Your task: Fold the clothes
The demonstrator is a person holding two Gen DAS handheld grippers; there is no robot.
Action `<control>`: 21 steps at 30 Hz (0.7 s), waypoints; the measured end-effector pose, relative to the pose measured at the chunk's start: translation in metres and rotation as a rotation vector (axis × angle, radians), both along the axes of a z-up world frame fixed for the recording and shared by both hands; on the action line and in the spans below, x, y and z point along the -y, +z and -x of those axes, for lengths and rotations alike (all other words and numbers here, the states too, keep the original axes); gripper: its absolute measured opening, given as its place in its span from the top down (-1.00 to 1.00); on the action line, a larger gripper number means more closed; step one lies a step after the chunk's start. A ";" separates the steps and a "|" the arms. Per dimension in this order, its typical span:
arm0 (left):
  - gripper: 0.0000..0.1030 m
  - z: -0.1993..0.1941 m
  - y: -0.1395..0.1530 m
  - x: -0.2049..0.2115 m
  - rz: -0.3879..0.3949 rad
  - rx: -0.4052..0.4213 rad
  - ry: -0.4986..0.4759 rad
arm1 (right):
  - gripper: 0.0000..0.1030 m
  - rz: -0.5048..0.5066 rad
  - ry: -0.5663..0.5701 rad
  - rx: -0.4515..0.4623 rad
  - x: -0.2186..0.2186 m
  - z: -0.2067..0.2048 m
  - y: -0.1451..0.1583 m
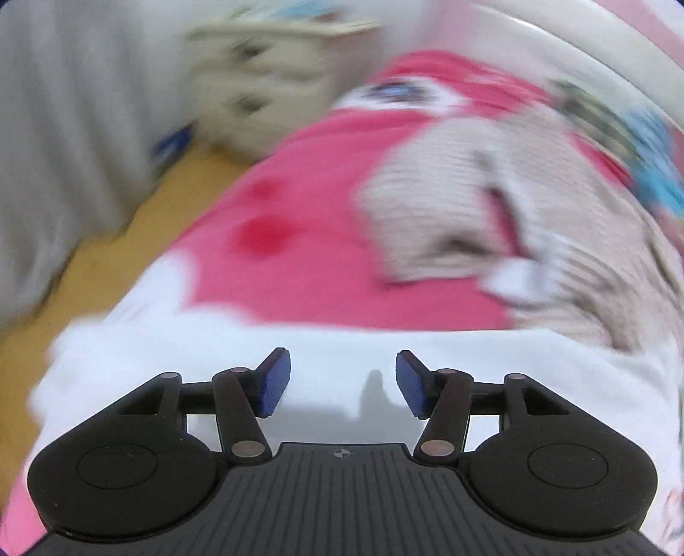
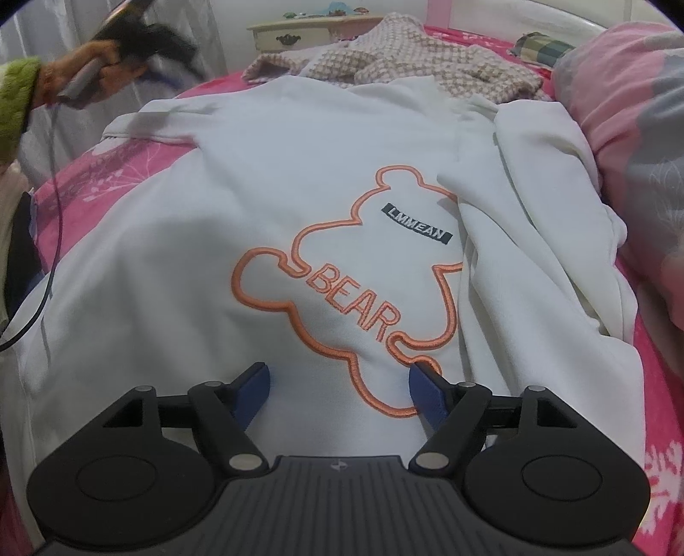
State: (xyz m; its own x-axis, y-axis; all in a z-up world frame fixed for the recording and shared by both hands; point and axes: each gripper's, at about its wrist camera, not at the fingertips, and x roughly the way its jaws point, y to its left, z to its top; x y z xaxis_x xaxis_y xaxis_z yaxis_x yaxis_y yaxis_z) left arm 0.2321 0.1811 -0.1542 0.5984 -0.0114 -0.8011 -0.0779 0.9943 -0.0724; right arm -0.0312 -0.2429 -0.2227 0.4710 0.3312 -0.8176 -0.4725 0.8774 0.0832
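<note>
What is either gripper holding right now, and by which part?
Nothing is held. The left gripper is open over the white sweatshirt, with nothing between its pads. The right gripper is also open above the bear design, gripping no cloth.

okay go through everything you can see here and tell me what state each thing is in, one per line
White sweatshirt: spread flat on the bed, bear print up, one side bunched.
Checked garment: crumpled, unfolded.
Left gripper: open, nothing between the fingers.
Right gripper: open over the sweatshirt, gripping nothing.
Nightstand drawer: closed.

Home bedrm: bed w/ pink sheet (image 2: 107, 171), drawer cabinet (image 2: 295, 36).
</note>
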 end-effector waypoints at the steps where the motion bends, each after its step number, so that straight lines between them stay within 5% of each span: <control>1: -0.08 -0.005 -0.002 0.015 -0.003 0.013 -0.052 | -0.48 -0.001 0.001 -0.004 0.000 -0.001 0.001; 6: -0.12 -0.024 -0.024 0.062 -0.043 0.022 -0.161 | -0.27 -0.044 0.027 -0.003 -0.001 -0.013 0.031; 11: -0.12 -0.023 -0.048 0.061 -0.100 -0.001 -0.088 | -0.27 -0.143 0.034 0.122 -0.009 -0.084 0.086; 17: -0.22 -0.017 -0.053 0.045 -0.152 0.033 -0.029 | -0.28 0.091 0.163 0.274 -0.060 -0.225 0.071; 21: -0.26 -0.012 -0.054 0.036 -0.193 0.040 -0.026 | -0.26 0.199 0.190 0.266 -0.084 -0.288 0.044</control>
